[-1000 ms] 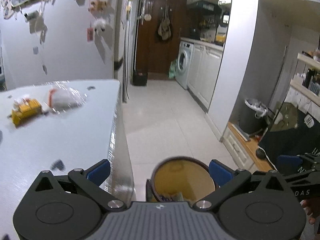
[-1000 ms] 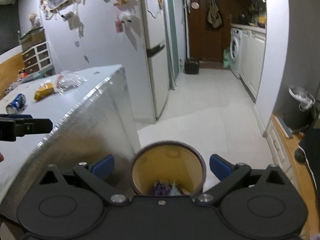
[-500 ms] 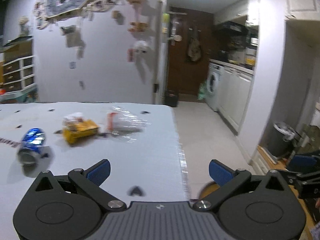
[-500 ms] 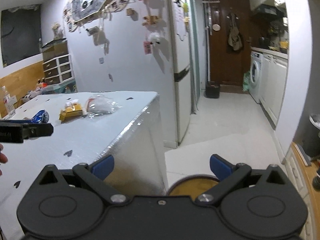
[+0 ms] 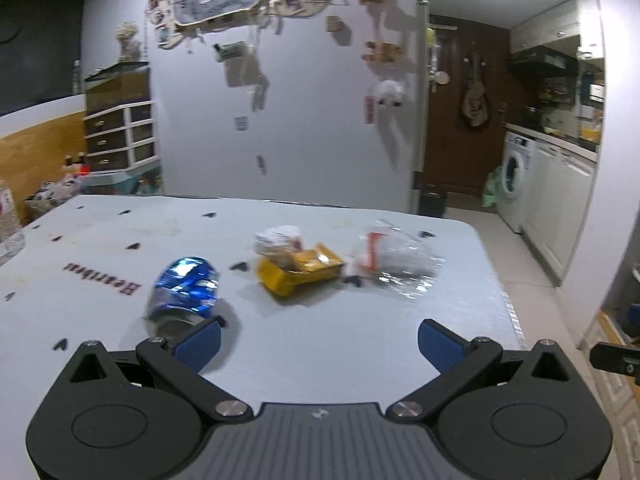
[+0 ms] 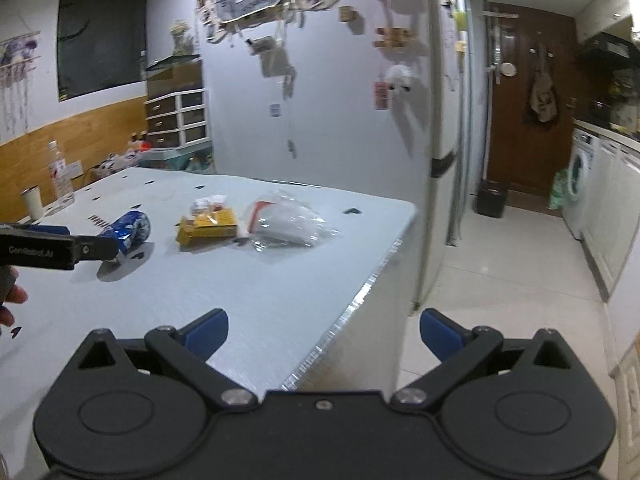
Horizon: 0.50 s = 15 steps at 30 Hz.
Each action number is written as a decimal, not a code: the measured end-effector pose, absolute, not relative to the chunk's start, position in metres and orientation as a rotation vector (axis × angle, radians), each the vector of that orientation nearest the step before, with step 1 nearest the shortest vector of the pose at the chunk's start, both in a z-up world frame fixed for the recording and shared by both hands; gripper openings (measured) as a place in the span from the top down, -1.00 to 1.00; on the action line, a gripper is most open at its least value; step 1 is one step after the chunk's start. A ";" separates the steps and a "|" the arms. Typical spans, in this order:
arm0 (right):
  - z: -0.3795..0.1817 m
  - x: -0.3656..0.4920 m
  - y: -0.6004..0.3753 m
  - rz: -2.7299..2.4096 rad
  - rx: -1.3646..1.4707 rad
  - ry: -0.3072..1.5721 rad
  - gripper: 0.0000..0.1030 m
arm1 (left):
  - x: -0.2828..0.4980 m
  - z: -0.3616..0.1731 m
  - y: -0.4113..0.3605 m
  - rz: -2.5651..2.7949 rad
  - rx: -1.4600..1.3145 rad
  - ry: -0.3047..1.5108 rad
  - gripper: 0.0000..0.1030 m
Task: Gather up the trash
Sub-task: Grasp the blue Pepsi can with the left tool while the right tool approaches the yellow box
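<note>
The left wrist view sits low over the counter (image 5: 360,344), facing across it toward the fridge (image 5: 320,128), close to the blue can (image 5: 184,284). The right wrist view looks from the counter's (image 6: 240,280) corner nearest the kitchen floor, farther from the can (image 6: 128,228). Both share the counter, fridge (image 6: 340,120) and brown door (image 6: 524,100).

It was a home kitchen. A washing machine (image 5: 513,178) stood under the counter at the right, a fridge (image 6: 332,92) hung with magnets and photos filled the centre, and a small drawer unit (image 6: 178,118) stood at the left.
</note>
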State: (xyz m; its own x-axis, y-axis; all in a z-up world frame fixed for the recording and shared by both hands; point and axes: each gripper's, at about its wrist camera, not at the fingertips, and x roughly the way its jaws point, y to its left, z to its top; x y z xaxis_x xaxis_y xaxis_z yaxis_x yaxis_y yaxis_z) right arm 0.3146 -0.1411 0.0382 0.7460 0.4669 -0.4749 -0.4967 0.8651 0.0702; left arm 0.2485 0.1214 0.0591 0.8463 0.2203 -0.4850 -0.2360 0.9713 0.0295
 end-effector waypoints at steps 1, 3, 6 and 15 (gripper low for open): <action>0.038 0.318 -0.136 0.537 -0.060 0.503 -1.00 | 0.252 0.059 0.127 0.252 -0.031 0.504 -1.00; 0.037 0.325 -0.128 0.550 -0.057 0.507 -1.00 | 0.260 0.056 0.135 0.273 -0.027 0.496 -1.00; 0.033 0.331 -0.119 0.572 -0.054 0.511 -1.00 | 0.273 0.051 0.145 0.310 -0.006 0.490 -1.00; 0.020 0.353 -0.097 0.571 -0.057 0.547 -1.00 | 0.333 0.023 0.156 0.417 0.079 0.521 -1.00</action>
State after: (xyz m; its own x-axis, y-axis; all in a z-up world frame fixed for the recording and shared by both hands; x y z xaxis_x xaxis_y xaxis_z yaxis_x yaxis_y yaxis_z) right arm 0.3525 -0.0969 0.0205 0.7037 0.4979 -0.5069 -0.5275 0.8440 0.0968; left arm 0.3331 0.1565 0.0229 0.7854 0.4064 -0.4668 -0.3666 0.9132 0.1782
